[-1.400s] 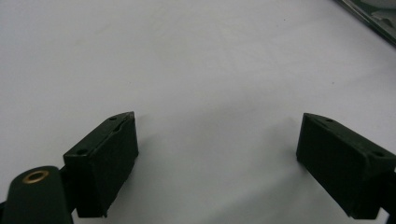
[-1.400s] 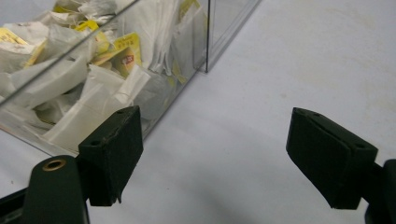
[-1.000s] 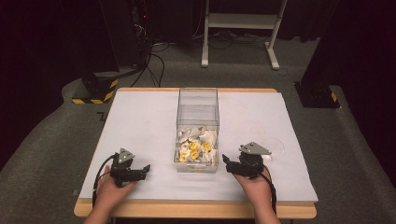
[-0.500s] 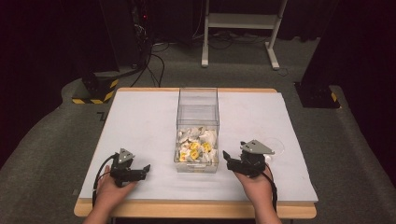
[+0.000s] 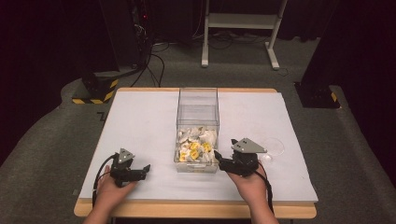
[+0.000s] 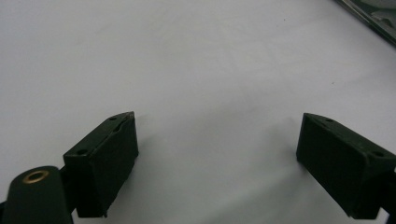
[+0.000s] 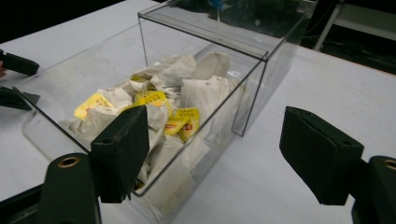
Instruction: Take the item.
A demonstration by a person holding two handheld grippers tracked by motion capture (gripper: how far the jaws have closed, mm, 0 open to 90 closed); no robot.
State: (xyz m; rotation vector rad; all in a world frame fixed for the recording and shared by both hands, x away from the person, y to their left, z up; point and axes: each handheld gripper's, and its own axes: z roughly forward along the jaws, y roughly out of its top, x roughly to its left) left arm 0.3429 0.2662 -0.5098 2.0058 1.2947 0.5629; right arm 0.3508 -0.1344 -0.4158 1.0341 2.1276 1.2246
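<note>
High view. Table: white top, wooden edge. Clear box, long, at centre; tea bags heaped in its near end, white paper with yellow tags. Left gripper low at the near left, well apart from the box, held by the left hand; same place as a second ago. Right gripper just beside the box's near right corner, held by the right hand; against the earlier frames it sits slightly closer to the box. Clear round lid on the table to the right of the right gripper, unmoved.

Left gripper view. Left gripper: jaws wide apart, nothing between them, bare table below. Box edge at the top right corner.

Right gripper view. Right gripper: jaws wide apart, holding nothing, the box's near corner between them. Box open-topped in front; tea bags piled inside. Left gripper at the far left edge.
</note>
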